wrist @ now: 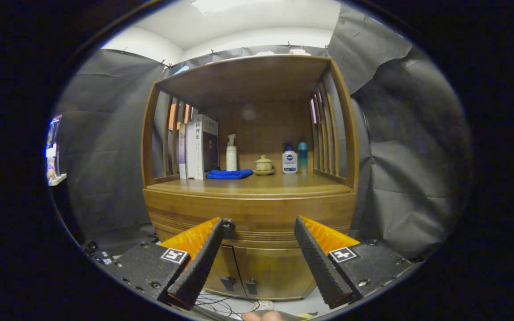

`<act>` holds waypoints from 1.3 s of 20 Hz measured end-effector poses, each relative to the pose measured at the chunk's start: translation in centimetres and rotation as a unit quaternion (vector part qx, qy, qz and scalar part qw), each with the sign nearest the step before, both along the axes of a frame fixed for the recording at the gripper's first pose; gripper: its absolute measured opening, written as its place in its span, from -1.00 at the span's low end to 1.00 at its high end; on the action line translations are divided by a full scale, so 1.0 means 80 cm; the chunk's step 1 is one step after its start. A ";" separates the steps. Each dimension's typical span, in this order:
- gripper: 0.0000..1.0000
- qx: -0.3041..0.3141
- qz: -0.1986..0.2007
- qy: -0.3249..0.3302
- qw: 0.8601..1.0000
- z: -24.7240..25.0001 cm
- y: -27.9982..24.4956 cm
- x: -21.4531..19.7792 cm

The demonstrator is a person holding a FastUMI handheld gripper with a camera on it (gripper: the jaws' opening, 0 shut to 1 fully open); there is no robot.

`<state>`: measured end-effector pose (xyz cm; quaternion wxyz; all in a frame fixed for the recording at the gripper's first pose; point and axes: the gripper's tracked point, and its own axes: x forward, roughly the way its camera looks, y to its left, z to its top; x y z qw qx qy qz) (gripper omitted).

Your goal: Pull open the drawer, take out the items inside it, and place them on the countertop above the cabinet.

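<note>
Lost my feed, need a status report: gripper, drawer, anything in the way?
Gripper open, empty, facing the cabinet. Drawer shut, its knob at one fingertip. Nothing in the way.

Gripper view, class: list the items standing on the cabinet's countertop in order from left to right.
Books → blue cloth → white pump bottle → lidded ceramic pot → white bottle with blue cap → teal bottle. The tool hangs open, short of the cabinet.
</note>
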<state>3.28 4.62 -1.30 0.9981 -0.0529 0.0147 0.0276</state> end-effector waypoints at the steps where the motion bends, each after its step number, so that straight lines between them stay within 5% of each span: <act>1: 1.00 -0.002 -0.002 0.005 1.000 -0.005 0.006 0.010; 7: 1.00 -0.025 -0.017 0.028 0.999 -0.043 0.041 0.080; 18: 0.95 -0.037 -0.016 0.062 0.997 -0.093 0.073 0.132; 26: 0.48 -0.031 -0.028 0.065 0.997 -0.102 0.072 0.147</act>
